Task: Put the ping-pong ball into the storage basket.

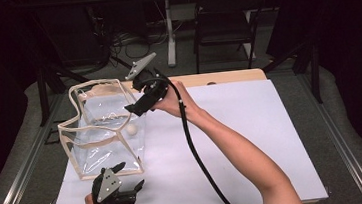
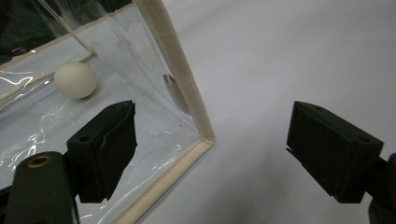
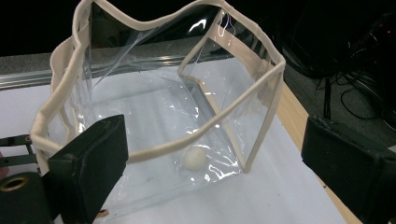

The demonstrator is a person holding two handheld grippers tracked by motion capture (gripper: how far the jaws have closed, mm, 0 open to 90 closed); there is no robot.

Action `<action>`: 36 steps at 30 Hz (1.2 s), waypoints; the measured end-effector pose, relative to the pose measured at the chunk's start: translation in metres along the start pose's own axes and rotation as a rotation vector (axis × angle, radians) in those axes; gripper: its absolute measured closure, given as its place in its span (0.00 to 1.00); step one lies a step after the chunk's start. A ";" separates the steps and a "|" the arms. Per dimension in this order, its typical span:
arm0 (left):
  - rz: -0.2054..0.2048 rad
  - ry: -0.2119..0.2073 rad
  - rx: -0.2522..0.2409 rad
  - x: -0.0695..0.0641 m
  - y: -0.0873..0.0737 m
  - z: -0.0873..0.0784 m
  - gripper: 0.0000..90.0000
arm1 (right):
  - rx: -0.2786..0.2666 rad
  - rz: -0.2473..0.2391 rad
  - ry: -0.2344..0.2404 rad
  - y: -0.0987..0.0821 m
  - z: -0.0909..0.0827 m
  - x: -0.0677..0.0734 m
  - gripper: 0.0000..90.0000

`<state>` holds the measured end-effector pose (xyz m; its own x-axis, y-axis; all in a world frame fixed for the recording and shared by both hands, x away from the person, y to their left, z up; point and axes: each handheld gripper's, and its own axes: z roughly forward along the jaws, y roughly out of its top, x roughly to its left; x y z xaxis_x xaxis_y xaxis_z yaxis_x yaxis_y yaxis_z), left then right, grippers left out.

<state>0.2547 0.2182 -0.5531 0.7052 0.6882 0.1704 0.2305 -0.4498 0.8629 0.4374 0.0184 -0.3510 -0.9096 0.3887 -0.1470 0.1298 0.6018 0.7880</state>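
Our right gripper (image 1: pixel 132 108) hangs above the far right corner of the clear plastic bag (image 1: pixel 102 132), jaws spread wide with nothing between them. Its own view looks down past both jaws into the bag's open mouth. Our left gripper (image 1: pixel 128 176) sits low at the near edge of the table, just beside the bag's near right bottom corner, its jaws also spread and empty; in the left gripper view one jaw overlaps the clear wall, and we cannot tell whether it touches.

The bag stands upright on the left part of the white table cover (image 1: pixel 251 125), mouth up, its edges bound in cream fabric trim (image 3: pixel 154 151). Inside, a small white ball (image 3: pixel 194 158) rests on the bag's floor toward the right side.

We judge the bag light and floppy: the walls are thin film, creased and glossy, and the top rim sags in waves, so it will likely buckle or slide if pushed. The film looks slippery for flat pads; the stitched trim at the rim or a vertical corner seam looks like the firmer place to take hold. The ball looks light and smooth, apt to roll if the bag tips.
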 end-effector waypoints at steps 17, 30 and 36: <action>-0.002 -0.005 -0.004 -0.001 0.001 0.002 0.18 | 0.008 0.022 -0.032 -0.034 -0.015 -0.005 0.04; 0.000 -0.009 -0.003 -0.001 0.001 0.003 0.18 | 0.006 0.017 -0.040 -0.055 -0.025 0.002 0.02; -0.001 -0.009 -0.003 -0.001 0.001 0.003 0.18 | 0.000 0.018 -0.042 -0.068 -0.030 0.006 0.02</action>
<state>0.2563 0.2154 -0.5534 0.7110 0.6835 0.1650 0.2291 -0.4471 0.8647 0.4113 -0.0414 -0.3872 -0.8895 0.4288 -0.1578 0.1462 0.5944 0.7908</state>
